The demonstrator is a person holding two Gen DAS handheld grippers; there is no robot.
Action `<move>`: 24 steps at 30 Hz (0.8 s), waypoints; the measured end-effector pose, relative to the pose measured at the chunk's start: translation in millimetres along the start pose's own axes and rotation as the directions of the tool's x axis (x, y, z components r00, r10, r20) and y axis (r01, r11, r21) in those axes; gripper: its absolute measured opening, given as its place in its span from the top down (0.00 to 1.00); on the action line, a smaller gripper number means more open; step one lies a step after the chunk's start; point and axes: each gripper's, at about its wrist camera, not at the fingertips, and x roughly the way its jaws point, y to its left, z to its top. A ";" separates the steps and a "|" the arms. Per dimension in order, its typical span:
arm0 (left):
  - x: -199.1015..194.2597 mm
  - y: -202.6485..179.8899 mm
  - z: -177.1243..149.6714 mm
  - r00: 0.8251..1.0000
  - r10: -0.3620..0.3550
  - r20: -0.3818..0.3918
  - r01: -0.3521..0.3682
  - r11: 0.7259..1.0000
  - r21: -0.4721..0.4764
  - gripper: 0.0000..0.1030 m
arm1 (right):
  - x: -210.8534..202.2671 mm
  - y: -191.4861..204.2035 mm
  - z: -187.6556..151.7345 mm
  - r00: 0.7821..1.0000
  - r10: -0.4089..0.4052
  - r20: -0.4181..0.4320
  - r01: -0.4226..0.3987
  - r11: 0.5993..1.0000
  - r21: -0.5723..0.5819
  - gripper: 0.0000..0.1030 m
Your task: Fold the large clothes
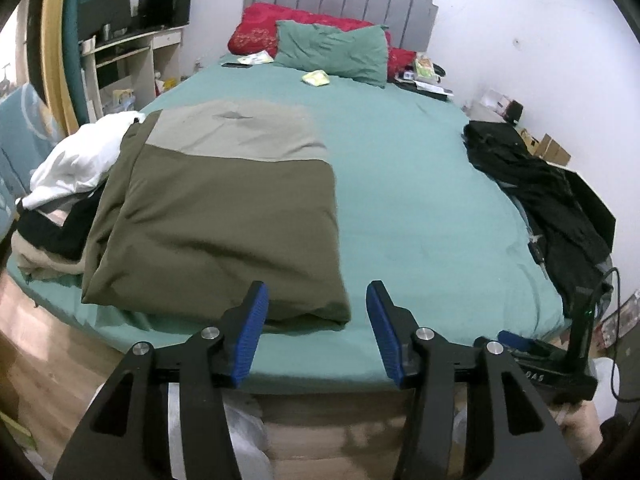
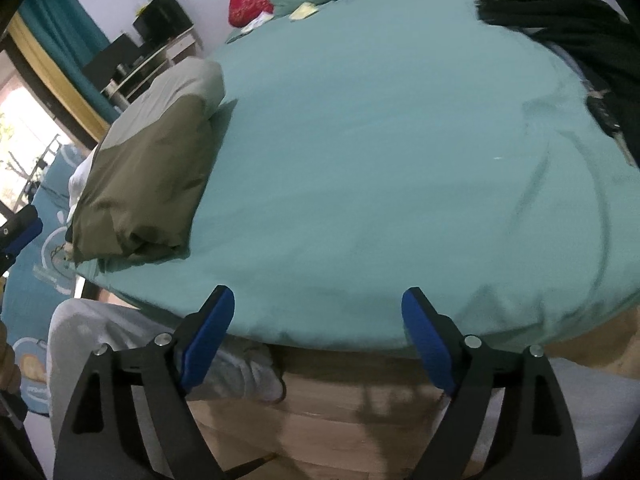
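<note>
A folded olive and light-grey garment [image 1: 216,208] lies on the left side of the teal bed [image 1: 420,200]; in the right wrist view it shows as a thick folded bundle [image 2: 148,168] at the bed's left edge [image 2: 360,160]. My left gripper [image 1: 318,300] is open and empty, just in front of the garment's near edge. My right gripper [image 2: 318,304] is open and empty at the bed's front edge, to the right of the garment. The right gripper's body also shows in the left wrist view [image 1: 536,356], and the left gripper's blue fingertip shows at the far left of the right wrist view [image 2: 20,232].
A pile of white, black and beige clothes [image 1: 68,184] lies left of the folded garment. Dark clothes [image 1: 540,192] lie on the bed's right side. A green pillow [image 1: 336,52], a red pillow [image 1: 256,28] and small items are at the headboard. A desk [image 1: 132,52] stands at left.
</note>
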 end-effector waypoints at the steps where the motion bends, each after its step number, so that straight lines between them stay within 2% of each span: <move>1: -1.2 -3.9 0.6 1.000 0.007 0.002 -0.007 1.000 0.007 0.47 | -5.3 -5.7 0.6 1.000 -0.003 0.006 0.003 1.000 0.005 0.16; 5: -11.3 -25.4 6.5 0.999 0.011 0.031 -0.012 0.999 0.041 0.47 | -28.9 -19.4 7.2 0.999 -0.017 0.047 0.016 1.000 0.014 0.14; 7: -17.6 -34.3 11.3 0.999 -0.001 0.052 -0.002 0.999 0.054 0.47 | -44.6 -25.2 13.7 0.997 -0.023 0.075 0.022 1.000 0.015 0.10; 12: -42.2 -59.0 27.0 0.990 -0.034 0.137 0.022 0.995 0.092 0.47 | -86.3 -29.0 28.7 0.986 -0.059 0.159 0.060 0.998 0.000 0.05; 14: -56.1 -68.5 32.2 0.979 -0.072 0.193 0.050 0.992 0.117 0.47 | -105.8 -27.7 35.2 0.977 -0.081 0.195 0.088 0.996 -0.025 0.04; 16: -68.5 -77.6 36.3 0.967 -0.091 0.237 0.058 0.988 0.142 0.39 | -124.6 -22.3 40.8 0.967 -0.101 0.233 0.115 0.992 -0.049 0.04; 18: -81.8 -86.5 40.6 0.954 -0.111 0.278 0.069 0.985 0.156 0.38 | -142.1 -16.5 45.4 0.956 -0.115 0.269 0.139 0.988 -0.069 0.03; 24: -114.4 -102.5 50.3 0.920 -0.134 0.368 0.067 0.979 0.190 0.37 | -197.9 5.0 60.5 0.904 -0.153 0.398 0.209 0.973 -0.100 0.03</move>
